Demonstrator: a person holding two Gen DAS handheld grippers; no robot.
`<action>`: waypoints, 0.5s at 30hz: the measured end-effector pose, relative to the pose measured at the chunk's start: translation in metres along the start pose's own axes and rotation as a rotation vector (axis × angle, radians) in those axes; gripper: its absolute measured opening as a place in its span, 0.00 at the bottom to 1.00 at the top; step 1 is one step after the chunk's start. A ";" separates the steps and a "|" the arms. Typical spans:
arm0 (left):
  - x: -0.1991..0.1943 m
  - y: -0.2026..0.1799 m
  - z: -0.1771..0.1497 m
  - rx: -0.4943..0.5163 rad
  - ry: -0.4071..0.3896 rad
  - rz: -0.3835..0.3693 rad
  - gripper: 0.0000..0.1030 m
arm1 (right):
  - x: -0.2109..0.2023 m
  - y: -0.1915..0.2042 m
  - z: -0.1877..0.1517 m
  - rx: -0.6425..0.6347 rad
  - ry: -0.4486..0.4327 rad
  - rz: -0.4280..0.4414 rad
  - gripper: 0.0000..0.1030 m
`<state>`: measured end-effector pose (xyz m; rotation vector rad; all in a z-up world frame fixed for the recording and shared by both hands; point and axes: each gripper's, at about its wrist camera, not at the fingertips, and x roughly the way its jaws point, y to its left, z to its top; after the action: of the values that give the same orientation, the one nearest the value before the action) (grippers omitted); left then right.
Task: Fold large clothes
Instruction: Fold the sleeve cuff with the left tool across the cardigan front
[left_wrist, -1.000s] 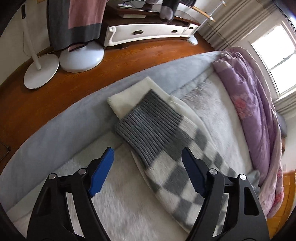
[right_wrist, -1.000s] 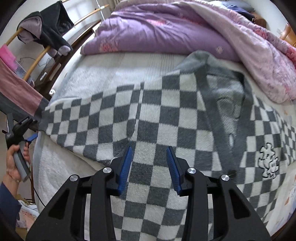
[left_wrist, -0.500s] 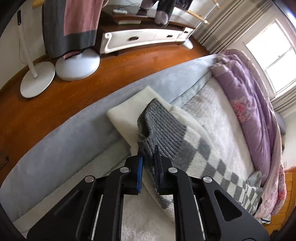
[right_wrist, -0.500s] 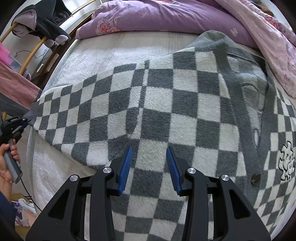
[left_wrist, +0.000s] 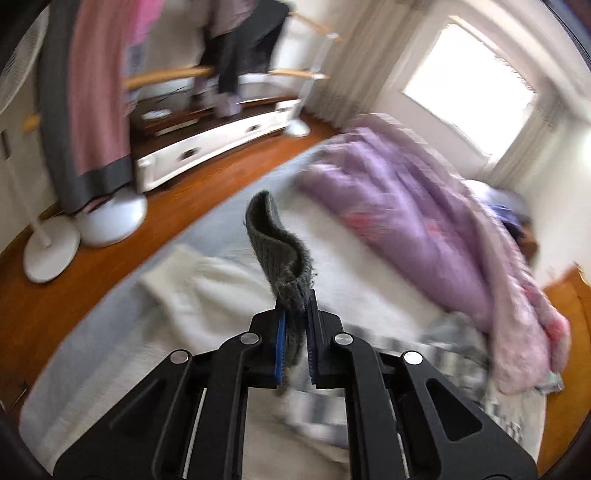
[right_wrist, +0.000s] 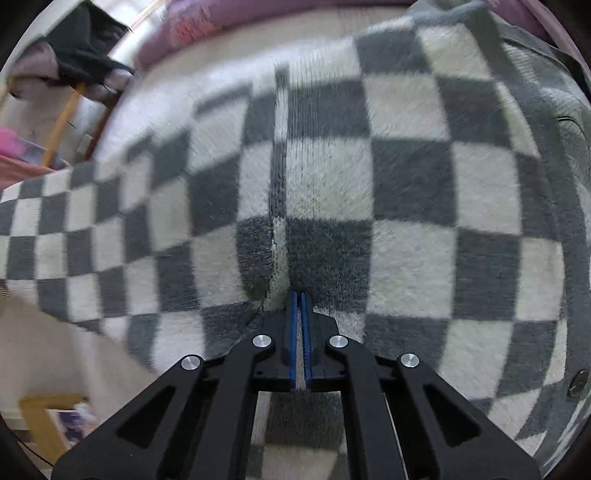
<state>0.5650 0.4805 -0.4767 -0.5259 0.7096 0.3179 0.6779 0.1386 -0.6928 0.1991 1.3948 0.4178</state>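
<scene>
A grey-and-white checkered cardigan lies spread on the bed. My left gripper is shut on its grey ribbed sleeve cuff and holds it up above the bed, the cuff curling over the fingertips. My right gripper is shut on a fold of the cardigan near the sleeve seam, pinching the fabric up. More of the cardigan shows blurred in the left wrist view.
A purple quilt is heaped along the far side of the bed. A white blanket covers the mattress. Beyond the bed edge are wood floor, two white stand bases, a white low cabinet and hanging clothes.
Both grippers have closed on the cardigan. The left one lifted the cuff off the bed and swung toward the quilt. The right one moved in and pinched the fabric.
</scene>
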 end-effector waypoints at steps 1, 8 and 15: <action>-0.005 -0.022 -0.003 0.020 -0.006 -0.013 0.09 | -0.012 -0.007 0.000 0.008 -0.017 0.018 0.03; 0.009 -0.210 -0.067 0.085 0.086 -0.229 0.09 | -0.145 -0.130 -0.019 0.087 -0.212 0.029 0.03; 0.070 -0.390 -0.188 0.240 0.265 -0.305 0.09 | -0.272 -0.307 -0.055 0.221 -0.368 -0.159 0.03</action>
<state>0.6894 0.0616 -0.5099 -0.4425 0.8969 -0.1246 0.6439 -0.2549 -0.5710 0.3257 1.0821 0.0860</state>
